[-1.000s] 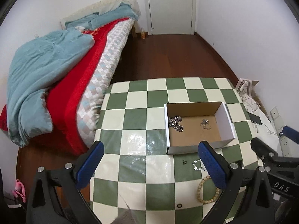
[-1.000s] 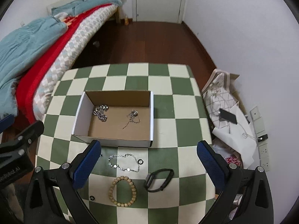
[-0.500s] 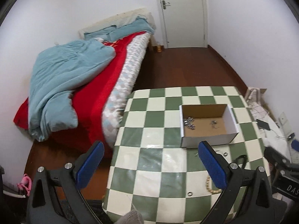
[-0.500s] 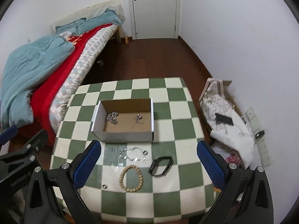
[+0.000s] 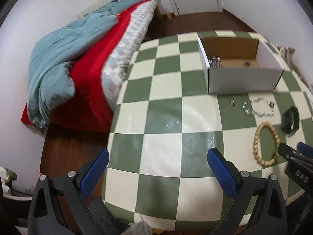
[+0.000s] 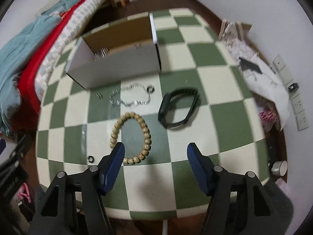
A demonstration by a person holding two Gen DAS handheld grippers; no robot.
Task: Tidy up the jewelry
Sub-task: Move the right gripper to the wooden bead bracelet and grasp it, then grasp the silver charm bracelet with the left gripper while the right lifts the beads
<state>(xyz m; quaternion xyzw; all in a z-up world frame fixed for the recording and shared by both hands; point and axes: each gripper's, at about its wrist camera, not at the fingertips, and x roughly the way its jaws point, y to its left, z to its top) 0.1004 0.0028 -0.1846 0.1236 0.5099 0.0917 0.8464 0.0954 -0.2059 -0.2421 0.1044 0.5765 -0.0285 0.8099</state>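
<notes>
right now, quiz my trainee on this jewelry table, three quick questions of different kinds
1. True or false: the wooden bead bracelet already lies inside the cardboard box.
2. Multiple choice: which item lies nearest the right tongs? A) silver chain bracelet B) wooden bead bracelet C) black wristband
3. Fill in: the tablecloth has a green and cream ______ pattern.

Key:
1. False. It lies on the tablecloth in front of the box, which holds only silver pieces.
2. B. The tongs' jaws are closing with nothing between them, one fingertip just beside the beads.
3. Checkered.
</notes>
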